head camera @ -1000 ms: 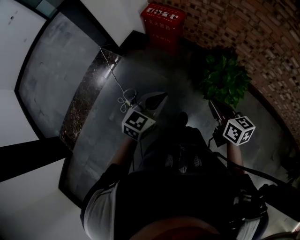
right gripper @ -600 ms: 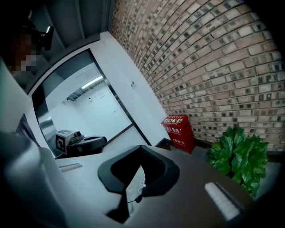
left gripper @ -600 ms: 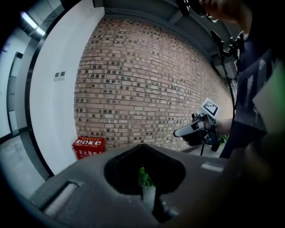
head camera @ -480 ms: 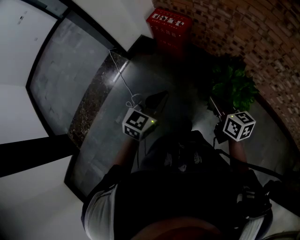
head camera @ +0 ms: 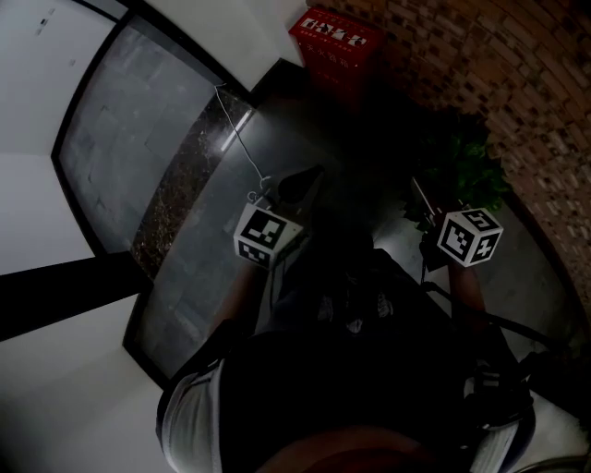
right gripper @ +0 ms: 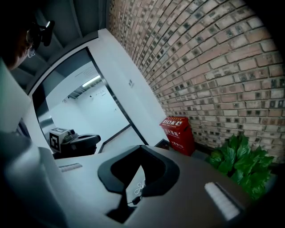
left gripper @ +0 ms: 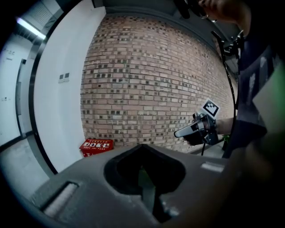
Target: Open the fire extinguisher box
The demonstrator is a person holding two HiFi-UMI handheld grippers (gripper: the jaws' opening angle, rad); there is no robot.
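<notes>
Fire extinguisher box (head camera: 334, 42) lies farthest from us, at the top centre of the head view, so we come to it last. Nearest, our dark torso fills the bottom of that frame, with both forearms reaching toward the top. The left gripper (head camera: 309, 177) sits just left of centre, behind its marker cube (head camera: 266, 236). Its jaws are pressed together with nothing between them. The right gripper (head camera: 417, 192) sits right of centre, behind its own cube (head camera: 469, 236). Its jaws too look closed and empty, and its own view shows only a narrow slit of floor between them. Both point toward the top of the frame over the grey floor (head camera: 199, 277), well apart from each other and touching nothing. A thin white cable (head camera: 238, 139) runs from the left gripper toward the upper left, along a dark speckled strip (head camera: 180, 194). Beyond the right gripper, a green leafy plant (head camera: 466, 166) stands at the foot of the brick wall (head camera: 517, 83). Past it, the red box stands on the floor where the brick wall meets the white wall (head camera: 231, 28). In the right gripper view it stands upright, taller than wide, its long axis vertical. Its panel of white print faces up toward us, and it looks closed.
</notes>
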